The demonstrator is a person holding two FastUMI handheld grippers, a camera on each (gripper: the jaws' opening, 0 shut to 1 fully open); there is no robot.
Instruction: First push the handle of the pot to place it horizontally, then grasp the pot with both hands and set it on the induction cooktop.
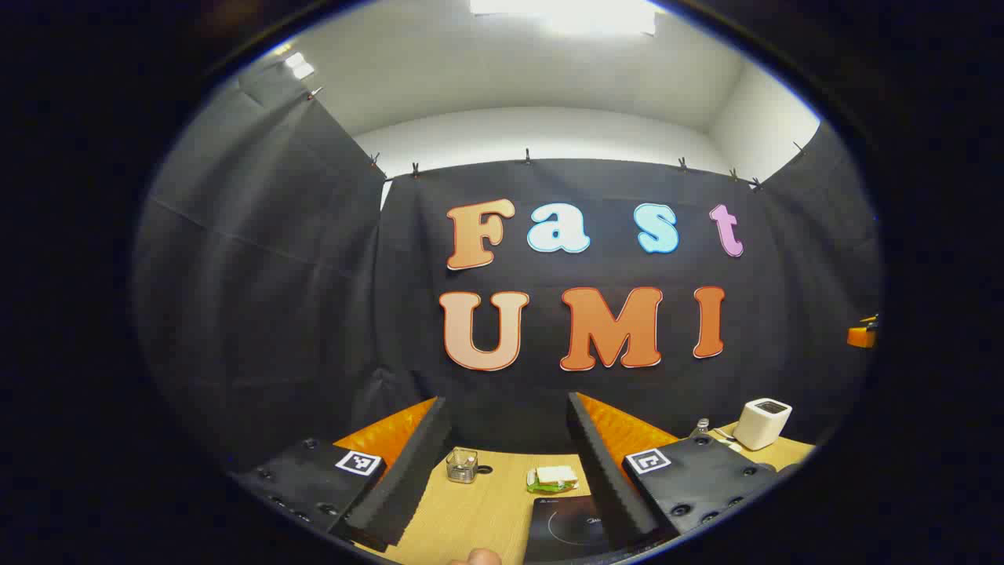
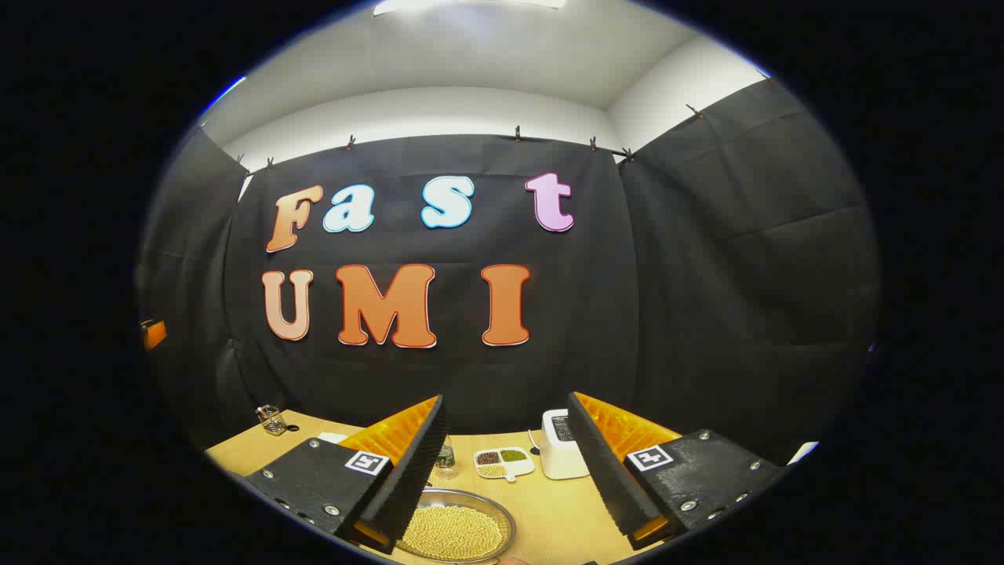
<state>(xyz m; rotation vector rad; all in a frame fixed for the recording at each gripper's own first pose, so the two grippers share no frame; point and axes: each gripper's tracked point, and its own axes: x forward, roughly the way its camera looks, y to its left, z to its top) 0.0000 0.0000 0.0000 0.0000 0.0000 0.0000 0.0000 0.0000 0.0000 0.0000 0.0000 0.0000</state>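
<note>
Left gripper view showed the left gripper (image 1: 508, 471) open above the induction cooktop (image 1: 566, 524); right gripper (image 2: 508, 463) open too. Descending blind risked striking the bean dish (image 2: 456, 532).

Left gripper (image 1: 508, 463): two long wedge-shaped fingers, ridged foam-like inner pads (image 1: 408, 471), ribbed orange plastic behind pads. Flat dark mounting blocks (image 1: 302, 479) at finger bases, round screw heads along edges, square black-and-white marker tag (image 1: 358, 462) on each block.

Right gripper (image 2: 508, 463): same build (ridged pads, ribbed backing), silver screws (image 2: 314, 443) on dark blocks, square marker tags (image 2: 648, 457) near finger roots.
</note>
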